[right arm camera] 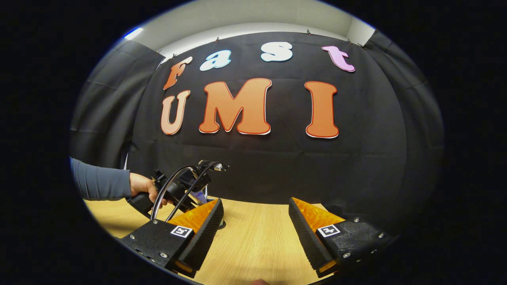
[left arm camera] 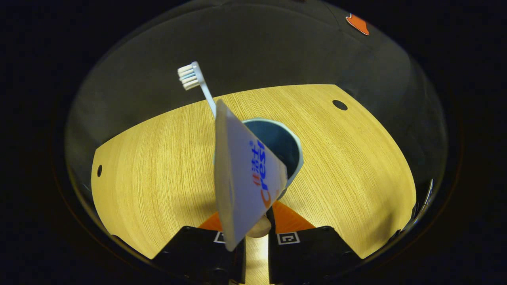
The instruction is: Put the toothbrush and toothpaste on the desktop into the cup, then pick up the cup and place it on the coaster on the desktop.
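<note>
Spanning both views: wooden desktop (left arm camera: 356,166). Standing near mid-desktop: blue cup (left arm camera: 291,148), toothbrush (left arm camera: 194,79) inside, bristle head up and leaning away. Held over the cup's near rim: white toothpaste tube (left arm camera: 245,182), tilted, flat crimped end nearest the camera, cap end low. Clamped on the tube near its cap end: left gripper (left arm camera: 256,233), fingers nearly closed. Hovering above bare desktop: right gripper (right arm camera: 255,233), fingers wide apart, holding nothing. Gripping the left gripper's handle, well off to one side: hand (right arm camera: 142,188).
</note>
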A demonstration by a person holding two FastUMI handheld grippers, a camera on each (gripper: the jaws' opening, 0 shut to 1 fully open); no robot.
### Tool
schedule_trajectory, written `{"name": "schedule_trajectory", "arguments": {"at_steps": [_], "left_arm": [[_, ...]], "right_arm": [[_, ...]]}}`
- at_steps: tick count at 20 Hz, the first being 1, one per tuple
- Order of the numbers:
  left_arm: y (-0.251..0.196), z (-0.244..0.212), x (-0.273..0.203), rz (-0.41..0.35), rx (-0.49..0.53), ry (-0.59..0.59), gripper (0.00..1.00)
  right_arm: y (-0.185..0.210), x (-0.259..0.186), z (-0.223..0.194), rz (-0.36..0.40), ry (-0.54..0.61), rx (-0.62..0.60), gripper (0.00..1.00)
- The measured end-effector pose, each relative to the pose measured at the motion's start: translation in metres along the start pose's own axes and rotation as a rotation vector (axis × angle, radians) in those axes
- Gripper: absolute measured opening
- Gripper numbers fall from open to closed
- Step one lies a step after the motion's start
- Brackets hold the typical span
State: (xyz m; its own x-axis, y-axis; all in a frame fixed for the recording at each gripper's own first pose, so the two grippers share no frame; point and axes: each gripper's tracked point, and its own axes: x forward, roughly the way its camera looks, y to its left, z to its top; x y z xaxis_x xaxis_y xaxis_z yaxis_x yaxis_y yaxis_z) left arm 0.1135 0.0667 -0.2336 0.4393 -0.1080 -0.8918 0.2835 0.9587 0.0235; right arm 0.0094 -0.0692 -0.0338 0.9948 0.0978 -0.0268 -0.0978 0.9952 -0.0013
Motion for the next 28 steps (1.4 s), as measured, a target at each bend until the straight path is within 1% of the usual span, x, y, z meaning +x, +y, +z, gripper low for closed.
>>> {"name": "schedule_trajectory", "arguments": {"at_steps": [2, 4, 5, 6, 7, 9, 12, 15, 17, 19, 21, 25, 28], "left_arm": [[0.002, 0.000, -0.004, 0.025, 0.021, -0.018, 0.31], [0.009, -0.002, -0.004, 0.041, 0.063, -0.062, 0.66], [0.010, -0.002, -0.005, 0.037, 0.069, -0.080, 0.84], [0.010, -0.002, -0.006, 0.028, 0.066, -0.100, 0.85], [0.014, -0.007, -0.005, 0.021, 0.060, -0.125, 0.94], [0.022, -0.002, -0.015, 0.048, 0.044, -0.177, 0.99], [0.030, -0.001, -0.038, 0.066, -0.010, -0.267, 0.99], [0.047, 0.001, -0.071, 0.128, -0.033, -0.387, 0.99], [0.056, 0.000, -0.093, 0.144, -0.055, -0.472, 0.99], [0.067, 0.004, -0.111, 0.188, -0.055, -0.558, 0.98], [0.081, 0.009, -0.119, 0.254, -0.053, -0.648, 0.98], [0.100, 0.021, -0.143, 0.332, -0.101, -0.851, 0.98], [0.105, 0.016, -0.161, 0.346, -0.112, -0.971, 0.98]], "right_arm": [[0.001, 0.001, -0.004, -0.003, 0.007, -0.002, 0.99], [0.002, 0.003, -0.005, -0.006, 0.013, 0.008, 0.99], [0.003, 0.004, -0.004, -0.007, 0.011, 0.013, 0.99], [0.004, 0.005, -0.002, -0.010, 0.005, 0.017, 0.99], [0.006, 0.007, 0.001, -0.011, -0.003, 0.019, 0.99], [0.013, 0.009, 0.005, -0.005, -0.013, 0.016, 0.99], [0.023, 0.014, 0.010, -0.001, -0.025, -0.004, 0.99], [0.037, 0.021, 0.021, -0.002, -0.046, -0.003, 0.99], [0.046, 0.027, 0.027, -0.012, -0.071, -0.018, 0.99], [0.059, 0.030, 0.033, -0.011, -0.095, -0.037, 0.99], [0.074, 0.032, 0.039, 0.005, -0.115, -0.044, 0.99], [0.099, 0.038, 0.049, 0.027, -0.163, -0.045, 0.99], [0.115, 0.044, 0.049, 0.039, -0.182, -0.050, 0.99]]}}
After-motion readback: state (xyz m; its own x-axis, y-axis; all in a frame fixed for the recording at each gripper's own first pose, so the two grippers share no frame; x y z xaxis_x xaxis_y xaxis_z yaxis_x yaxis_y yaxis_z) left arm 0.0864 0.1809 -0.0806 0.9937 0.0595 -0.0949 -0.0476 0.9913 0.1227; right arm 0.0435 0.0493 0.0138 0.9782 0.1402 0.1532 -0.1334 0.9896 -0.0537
